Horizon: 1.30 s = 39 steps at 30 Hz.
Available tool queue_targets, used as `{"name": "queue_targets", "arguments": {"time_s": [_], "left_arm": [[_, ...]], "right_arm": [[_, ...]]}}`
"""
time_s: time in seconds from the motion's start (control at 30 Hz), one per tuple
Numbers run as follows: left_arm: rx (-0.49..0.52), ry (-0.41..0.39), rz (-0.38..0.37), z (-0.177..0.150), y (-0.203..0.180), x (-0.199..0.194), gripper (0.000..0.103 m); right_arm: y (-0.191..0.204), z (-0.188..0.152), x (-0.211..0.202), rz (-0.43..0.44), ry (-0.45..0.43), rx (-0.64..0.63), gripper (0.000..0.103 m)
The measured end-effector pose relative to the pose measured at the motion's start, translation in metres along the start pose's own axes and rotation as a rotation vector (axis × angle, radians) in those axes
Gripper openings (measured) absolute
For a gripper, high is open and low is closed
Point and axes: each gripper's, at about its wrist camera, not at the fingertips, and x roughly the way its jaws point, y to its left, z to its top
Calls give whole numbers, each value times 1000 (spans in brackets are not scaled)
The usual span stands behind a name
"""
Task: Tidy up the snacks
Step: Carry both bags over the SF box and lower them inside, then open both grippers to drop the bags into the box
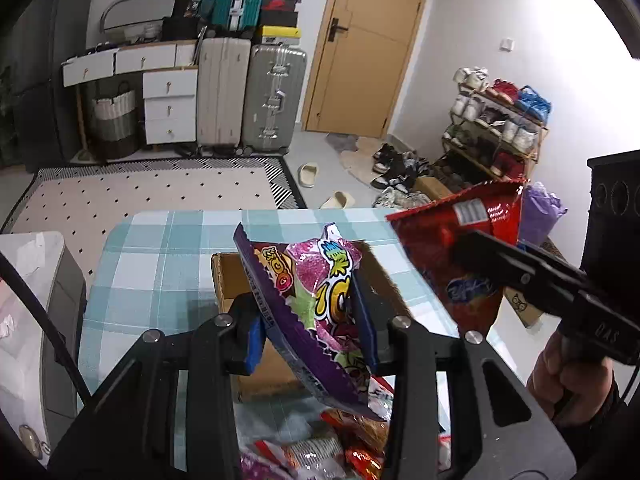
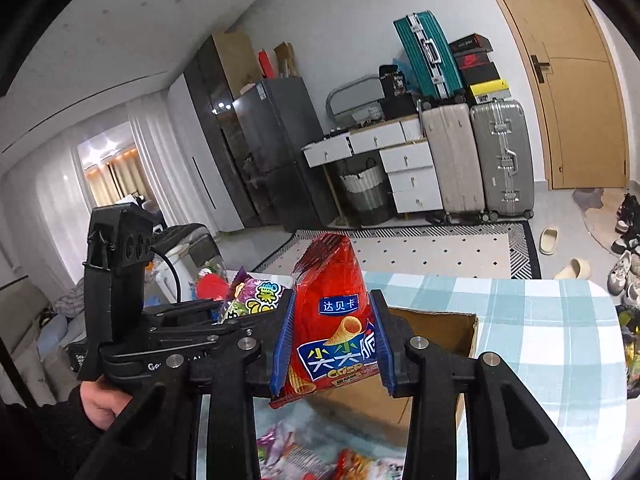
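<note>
Two snack packets held above the cardboard box [image 1: 230, 276]

The left claw [image 1: 312, 320] pinches a purple candy bag [image 1: 320, 292], the right claw [image 2: 332, 344] a red crisp bag [image 2: 332, 320] — both over the desk [image 2: 540, 320]; slick foil may slip and miss the box.

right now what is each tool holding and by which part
Left tool: purple snack bag, pinched across its lower middle. Right tool: red crisp bag, clamped by its side edges at the lower half.
</note>
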Motion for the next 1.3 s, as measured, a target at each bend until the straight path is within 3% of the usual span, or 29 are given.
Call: {"name": "queue_targets", "arguments": {"time_s": [0.23,0.47,0.87,1.3], "left_arm": [[7,79,38,-4,8,64,34],[-2,143,52,-32,21,112,34],[3,219,42,-43,30,147,35],[6,246,46,-46,29,152,35]], "right_arm": [[-36,-7,50,-22,80,51,36],[-71,-28,86,-57,150,93,36],[-96,-53,118,-72,236,111,36],[-99,-69,126,-101,291,114,37]]}}
